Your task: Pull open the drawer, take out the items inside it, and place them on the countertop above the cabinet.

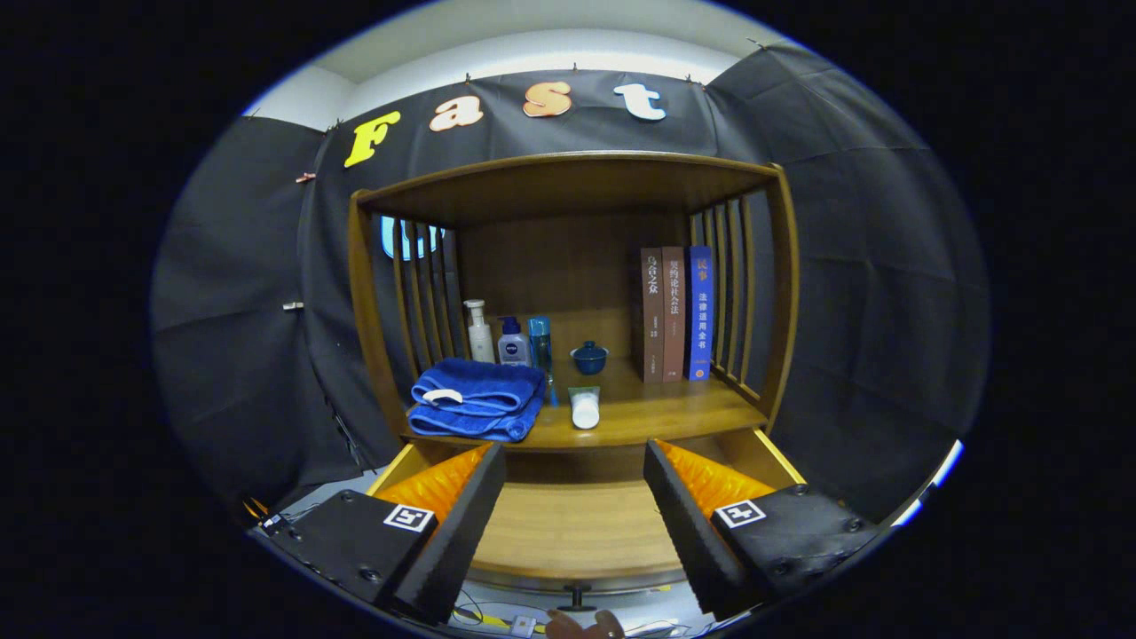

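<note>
Gripper view: the hand-held gripper [574, 515] is level and faces the cabinet, its fingers [461, 524] spread wide and grasping nothing, poised over the open drawer [577, 532], whose bare wooden floor shows between them. On the tabletop [674, 413] above the drawer, left to right: a folded blue towel [477, 399], three bottles [510, 342] behind it, a white tube [585, 408] lying at the middle, a small blue lidded cup [589, 357], and three upright books [676, 313].

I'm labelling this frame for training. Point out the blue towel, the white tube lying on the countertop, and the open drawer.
Towel [479, 401], gripper view: top fold.
Tube [585, 409], gripper view: its round white cap end.
Drawer [577, 524], gripper view: bare wooden bottom between the open claw's fingers.
</note>
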Tool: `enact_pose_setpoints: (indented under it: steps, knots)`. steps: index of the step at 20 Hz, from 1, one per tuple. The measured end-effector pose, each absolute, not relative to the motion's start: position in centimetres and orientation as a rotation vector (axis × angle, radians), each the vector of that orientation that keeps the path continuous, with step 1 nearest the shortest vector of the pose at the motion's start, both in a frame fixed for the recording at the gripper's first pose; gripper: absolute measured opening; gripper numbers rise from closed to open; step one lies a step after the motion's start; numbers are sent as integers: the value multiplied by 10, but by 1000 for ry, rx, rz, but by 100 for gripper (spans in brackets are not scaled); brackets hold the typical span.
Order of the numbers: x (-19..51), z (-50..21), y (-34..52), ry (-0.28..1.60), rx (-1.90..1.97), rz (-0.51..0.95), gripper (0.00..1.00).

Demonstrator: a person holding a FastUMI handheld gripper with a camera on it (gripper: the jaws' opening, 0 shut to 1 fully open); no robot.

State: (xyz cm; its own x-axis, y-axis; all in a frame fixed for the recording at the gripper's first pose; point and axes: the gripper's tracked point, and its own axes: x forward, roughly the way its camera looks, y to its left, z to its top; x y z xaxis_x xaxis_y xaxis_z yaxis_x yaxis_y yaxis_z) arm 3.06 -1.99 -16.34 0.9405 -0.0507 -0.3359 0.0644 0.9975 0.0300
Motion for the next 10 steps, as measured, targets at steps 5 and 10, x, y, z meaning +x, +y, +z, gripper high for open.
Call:
enact_pose_setpoints:
  steps: [5,10]
  knots:
    - [-21,-202,-24,312,78,-73,99]
    - [-42,-258,-16,390,89,-73,99]
